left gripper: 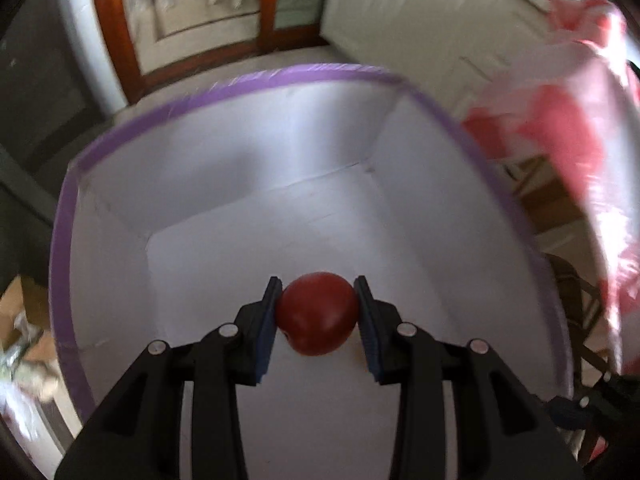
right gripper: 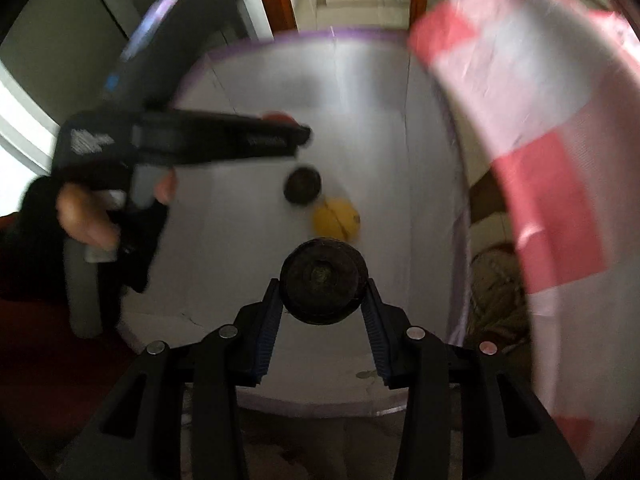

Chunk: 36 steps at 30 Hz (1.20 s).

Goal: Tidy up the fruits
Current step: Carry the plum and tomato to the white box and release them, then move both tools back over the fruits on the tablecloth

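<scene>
Left wrist view: the left gripper (left gripper: 318,312) points down into a white box (left gripper: 280,208) with a purple-taped rim. Its jaws are clamped on a red fruit (left gripper: 317,313), round and glossy, which sits between the blue pads (left gripper: 266,332) above the box floor, towards the near wall. The floor around the fruit is bare white in this view. Past the box's right wall hangs a red and white plastic bag (left gripper: 568,152), blurred. Beyond the far wall of the box stands a wooden-framed cabinet (left gripper: 200,12), with a white panelled door (left gripper: 424,12) to its right.

Right wrist view: the right gripper (right gripper: 322,292) also points down over the same white box (right gripper: 248,280). Its jaws are clamped on a dark round fruit (right gripper: 323,283), rough-skinned, with its stem end facing the camera. On the box floor beyond the held fruit lie a yellow fruit (right gripper: 337,218) and, just beside it on the far side, a second dark fruit (right gripper: 302,186); whether these two touch is unclear through the blur. The left gripper (right gripper: 296,130) reaches in across the box's left wall, held by a hand (right gripper: 86,216) in a dark sleeve, with a sliver of the red fruit (right gripper: 278,117) showing at its tip. The red and white bag (right gripper: 540,160) fills the space right of the box.
</scene>
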Tool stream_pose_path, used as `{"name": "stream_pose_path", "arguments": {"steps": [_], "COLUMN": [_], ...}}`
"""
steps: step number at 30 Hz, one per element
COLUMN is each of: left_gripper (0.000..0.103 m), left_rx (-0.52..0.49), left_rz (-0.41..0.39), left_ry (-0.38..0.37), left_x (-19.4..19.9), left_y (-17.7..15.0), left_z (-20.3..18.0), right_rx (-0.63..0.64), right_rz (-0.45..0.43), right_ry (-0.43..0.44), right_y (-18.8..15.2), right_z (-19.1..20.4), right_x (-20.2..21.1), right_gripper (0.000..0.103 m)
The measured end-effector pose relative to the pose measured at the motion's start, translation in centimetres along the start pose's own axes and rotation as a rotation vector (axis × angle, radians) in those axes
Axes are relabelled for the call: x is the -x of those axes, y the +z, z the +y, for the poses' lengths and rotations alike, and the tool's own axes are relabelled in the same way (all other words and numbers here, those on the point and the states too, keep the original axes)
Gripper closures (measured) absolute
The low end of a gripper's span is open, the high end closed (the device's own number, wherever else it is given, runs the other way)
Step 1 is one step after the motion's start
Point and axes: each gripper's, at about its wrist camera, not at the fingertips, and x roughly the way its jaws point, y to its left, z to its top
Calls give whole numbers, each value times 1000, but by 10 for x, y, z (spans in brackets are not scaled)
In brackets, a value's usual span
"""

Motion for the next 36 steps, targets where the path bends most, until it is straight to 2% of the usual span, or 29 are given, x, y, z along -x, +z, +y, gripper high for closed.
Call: {"name": "stream_pose_path", "arguments": {"steps": [4,8,13,15,17,18,20,24,27,29,31,33,34,35,36], "left_gripper": [66,66,65,59,41,37,25,22,14,5,1,2,2,1,2], "left_rx": [37,50,64,72,87,96,121,130,81,45,-16,-86,-136,-162,-208], "left_rz": [24,32,42,34,25,17,-16,-122,-292,-391,-503,-579,-602,-604,-591], "left_ry": [52,73,84,85,85,87,103,153,202,188,120,30,-59,-111,-197], "left_x": [-9,-9,-11,-9,-7,-6,1,28,70,97,130,157,172,179,186], "left_y": [0,-1,-2,-1,-2,-1,0,9,21,28,33,37,40,42,45], "left_z": [10,11,9,9,9,11,13,11,-9,-28,-55,-87,-112,-127,-154], "right_rx": [1,25,15,14,13,16,34,48,11,-42,-115,-191,-222,-278,-325], "right_rz": [104,129,111,103,74,53,-18,-184,-317,-439,-575,-685,-725,-782,-809], "right_ry": [15,0,9,8,-4,-14,-27,-6,23,34,5,-64,-99,-164,-215], "right_y": [2,4,1,4,3,4,5,0,-8,-17,-35,-56,-66,-84,-96], "right_z": [2,5,4,2,1,2,6,10,2,-11,-30,-53,-62,-78,-91], "right_x": [-25,-31,-23,-19,-12,-6,13,64,111,150,193,228,240,257,266], "right_gripper": [63,61,60,58,53,52,52,43,39,32,25,18,14,14,14]}}
